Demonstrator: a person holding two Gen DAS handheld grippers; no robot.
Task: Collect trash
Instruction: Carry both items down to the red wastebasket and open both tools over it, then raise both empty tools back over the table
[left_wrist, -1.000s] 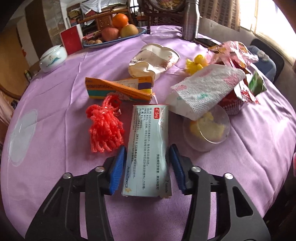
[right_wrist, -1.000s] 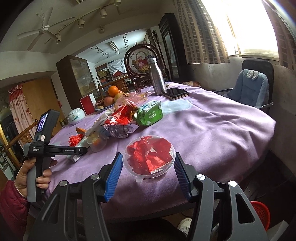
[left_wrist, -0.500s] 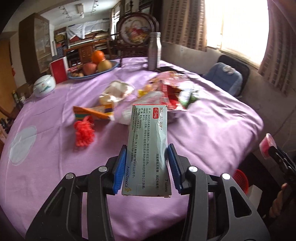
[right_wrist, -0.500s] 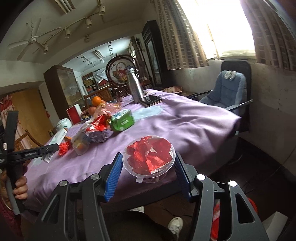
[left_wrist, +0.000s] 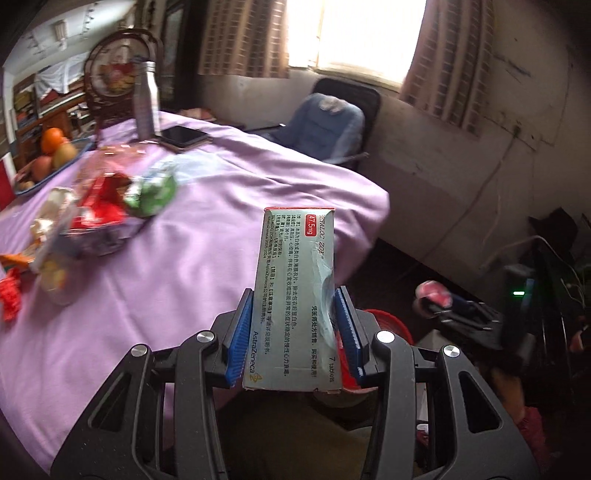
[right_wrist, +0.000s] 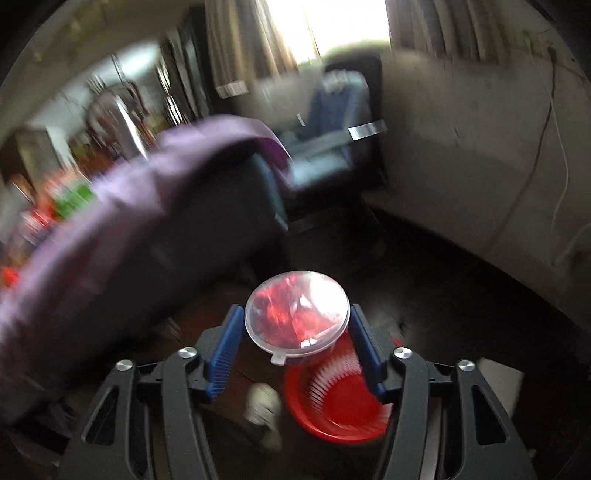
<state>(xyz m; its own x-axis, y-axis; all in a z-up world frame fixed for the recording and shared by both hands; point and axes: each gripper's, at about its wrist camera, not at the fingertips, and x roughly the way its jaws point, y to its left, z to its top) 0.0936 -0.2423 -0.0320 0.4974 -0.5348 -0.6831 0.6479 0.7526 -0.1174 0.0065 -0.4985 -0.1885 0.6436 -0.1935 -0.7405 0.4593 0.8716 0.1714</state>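
My left gripper (left_wrist: 293, 325) is shut on a grey-blue medicine box (left_wrist: 295, 273), held upright past the edge of the purple-clothed table (left_wrist: 177, 266). A red waste basket (left_wrist: 391, 325) shows on the floor behind it. My right gripper (right_wrist: 297, 332) hangs over the red basket (right_wrist: 340, 402). Its jaws are opening, and a clear lidded cup of red wrappers (right_wrist: 295, 314) sits between the blue pads with thin gaps on both sides. In the left wrist view, the right gripper (left_wrist: 454, 310) and its cup (left_wrist: 430, 291) are low at the right.
Loose trash lies on the cloth at left: red wrappers (left_wrist: 99, 203), a green packet (left_wrist: 151, 192), a small cup (left_wrist: 55, 277). A steel bottle (left_wrist: 146, 103), a phone (left_wrist: 183, 136) and a fruit plate (left_wrist: 51, 151) stand farther back. A blue chair (left_wrist: 328, 125) is by the wall. A shoe (right_wrist: 264, 402) is beside the basket.
Both grippers swung away from the table toward the floor at the right. The left still carries the box. The right dropped over the red basket and its pads parted from the cup.
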